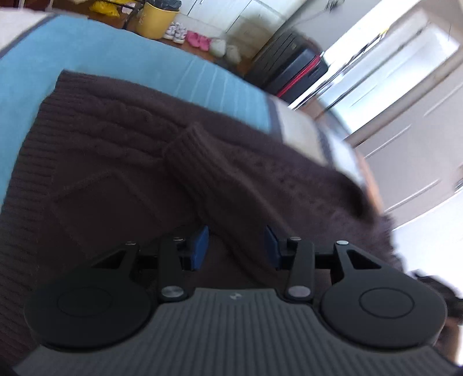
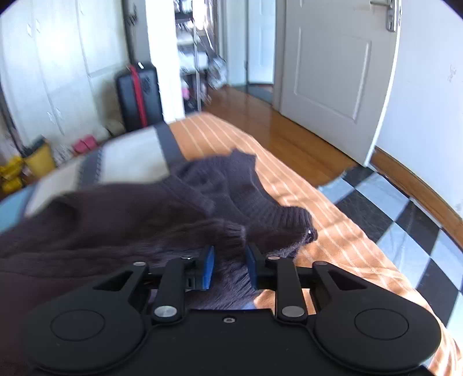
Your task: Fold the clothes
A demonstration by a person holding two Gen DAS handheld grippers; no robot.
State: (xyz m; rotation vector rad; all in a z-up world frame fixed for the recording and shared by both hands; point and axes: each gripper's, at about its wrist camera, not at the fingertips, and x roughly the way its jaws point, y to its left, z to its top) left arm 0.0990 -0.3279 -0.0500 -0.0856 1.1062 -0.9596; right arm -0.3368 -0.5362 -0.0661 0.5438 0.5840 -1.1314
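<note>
Jaws first: the left gripper (image 1: 236, 248) is sitting with its blue pads (image 1: 201, 245) spread apart, a sleeve (image 1: 208, 179) of the dark brown cable-knit sweater (image 1: 110, 150) running up between them, and as far as I can see neither pad is pressing on it, so that one is released. The right gripper (image 2: 230, 267) is looking much the same: its blue pads (image 2: 209, 267) are standing apart with a ribbed cuff (image 2: 231, 231) bunching just ahead of the gap, knit showing between the pads but nothing clamped.

Sweater itself is lying spread over the bed, pretty rumpled on the right side, where a ribbed hem or collar edge (image 2: 292, 215) is curling up. Under it the striped bed cover (image 2: 289, 179) is showing orange on the right, a cream panel with dark bands in the middle, and light blue (image 1: 86, 49) on the left.

Further out, a black-and-white checkered mat (image 2: 405, 225) is lying beside the bed on the wooden floor (image 2: 260, 115). A black suitcase with a red strap (image 2: 139, 95) is standing by the white wardrobe (image 2: 52, 63), a yellow bin (image 1: 156, 20) and some pink slippers (image 1: 198, 40) are sitting along the wall, and a grey door (image 2: 332, 66) is standing open at the back.
</note>
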